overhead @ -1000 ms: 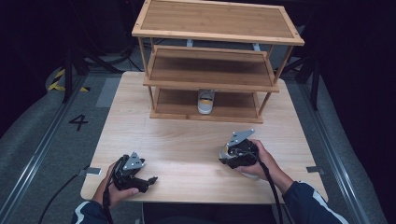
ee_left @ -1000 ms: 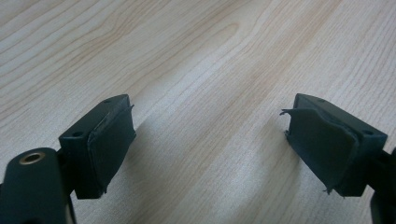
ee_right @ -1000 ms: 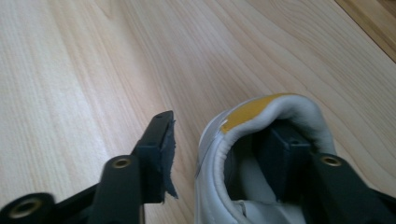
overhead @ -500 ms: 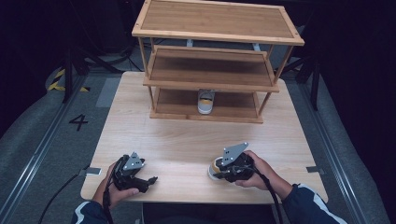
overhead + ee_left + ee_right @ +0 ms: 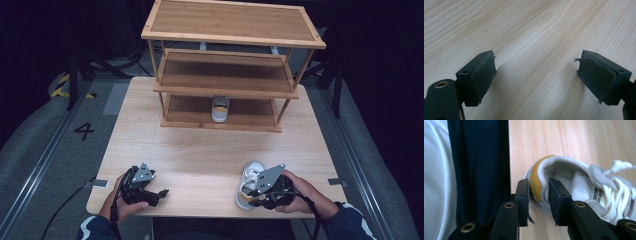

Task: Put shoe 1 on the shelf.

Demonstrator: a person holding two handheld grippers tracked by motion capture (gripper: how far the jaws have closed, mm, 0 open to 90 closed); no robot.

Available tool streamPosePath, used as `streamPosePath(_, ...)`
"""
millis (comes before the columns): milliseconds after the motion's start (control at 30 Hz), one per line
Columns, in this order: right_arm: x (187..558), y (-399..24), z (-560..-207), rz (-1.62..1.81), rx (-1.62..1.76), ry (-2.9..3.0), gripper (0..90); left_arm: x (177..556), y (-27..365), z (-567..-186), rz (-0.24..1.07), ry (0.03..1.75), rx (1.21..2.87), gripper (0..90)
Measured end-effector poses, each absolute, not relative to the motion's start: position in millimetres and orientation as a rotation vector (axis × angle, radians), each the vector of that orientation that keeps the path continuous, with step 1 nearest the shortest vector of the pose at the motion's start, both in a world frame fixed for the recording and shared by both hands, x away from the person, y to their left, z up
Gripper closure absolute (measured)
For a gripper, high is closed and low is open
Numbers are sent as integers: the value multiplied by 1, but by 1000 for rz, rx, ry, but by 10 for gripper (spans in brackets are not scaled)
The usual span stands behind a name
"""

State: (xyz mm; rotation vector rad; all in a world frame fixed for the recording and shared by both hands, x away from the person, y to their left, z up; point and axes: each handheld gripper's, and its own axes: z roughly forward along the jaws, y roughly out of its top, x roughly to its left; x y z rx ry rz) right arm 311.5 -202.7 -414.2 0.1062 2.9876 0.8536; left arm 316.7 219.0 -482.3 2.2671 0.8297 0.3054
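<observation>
— Where was the sneaker (image 5: 248,181) when you looked?

— Down at the near edge of the table (image 5: 200,155), on the person's right side. White with white laces and a mustard-yellow patch at the heel. In the right gripper view the heel (image 5: 537,182) pointed towards the table's edge and the toe away from it.

— And it was held?

— Yes. The right gripper (image 5: 538,195) had the heel collar pinched, one jaw on the yellow outside and the other inside the shoe's opening. Those jaws had just been closing, with the heel between them, and they were clenched on it when I looked. From above, the grey three-cornered plate (image 5: 269,176) on top of that gripper covered part of the shoe, and the right hand (image 5: 300,194) wrapped the grip from behind.

— What about the other one?

— The left gripper (image 5: 145,187) sat near the front left of the table, well apart from the shoe. Its jaws stood wide and released, with bare wood grain between the pads (image 5: 484,75). One pad (image 5: 596,77) looked frayed along its edge.

— Anything else on the table?

— A three-tier wooden shoe rack (image 5: 232,55) at the far side. A second white sneaker (image 5: 220,108) stood on its bottom shelf, near the middle. The two upper shelves looked bare. A dark sleeve (image 5: 350,222) came in at the bottom right
</observation>
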Motion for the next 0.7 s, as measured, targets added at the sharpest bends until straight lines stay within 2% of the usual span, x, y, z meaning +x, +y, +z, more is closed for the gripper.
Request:
streamPosePath(233,306,-212,-407,817,145,2985,662,317,219,-482,306,831,2267,149)
streamPosePath(500,305,-195,-414,814,319,3033,503,317,219,-482,306,831,2267,149)
streamPosePath(600,307,-184,-421,818,434,3040,516,317,219,-482,305,832,2266,149)
streamPosePath(700,306,-177,-429,765,448,3041,580,317,219,-482,306,830,2267,148)
